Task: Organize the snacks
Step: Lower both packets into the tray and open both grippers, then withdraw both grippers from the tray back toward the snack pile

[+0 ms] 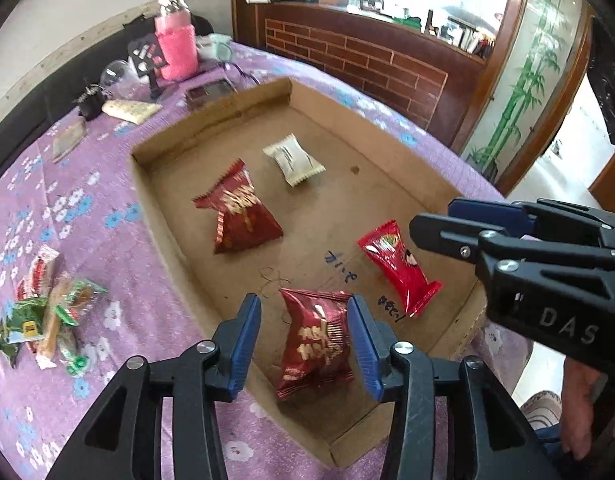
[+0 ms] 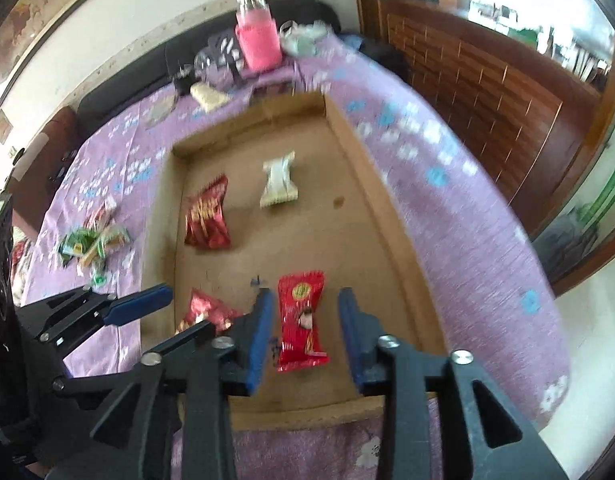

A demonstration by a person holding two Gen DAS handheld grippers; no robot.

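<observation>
**A:** Both your claws hang over the cardboard tray (image 1: 211,128). The left claw (image 1: 305,344) stands parted around the dark red packet (image 1: 317,344) at the tray's near end, pads not pressing it. The right claw (image 2: 305,336) is parted too, the bright red packet (image 2: 301,320) lying flat between its fingers, untouched.

**B:** So both look set down. How should you finish the step?

**A:** I'd say lift each claw straight up so a pad doesn't drag a wrapper. Then go for the loose snack pile (image 1: 47,312) on the purple cloth surface (image 1: 87,200), left of the tray.

**B:** Anything readable?

**A:** "DAS" on the right claw's body. There is blue handwriting on the tray floor, but you can't make it out. The gold lettering on the packets is too blurred to read.
</observation>
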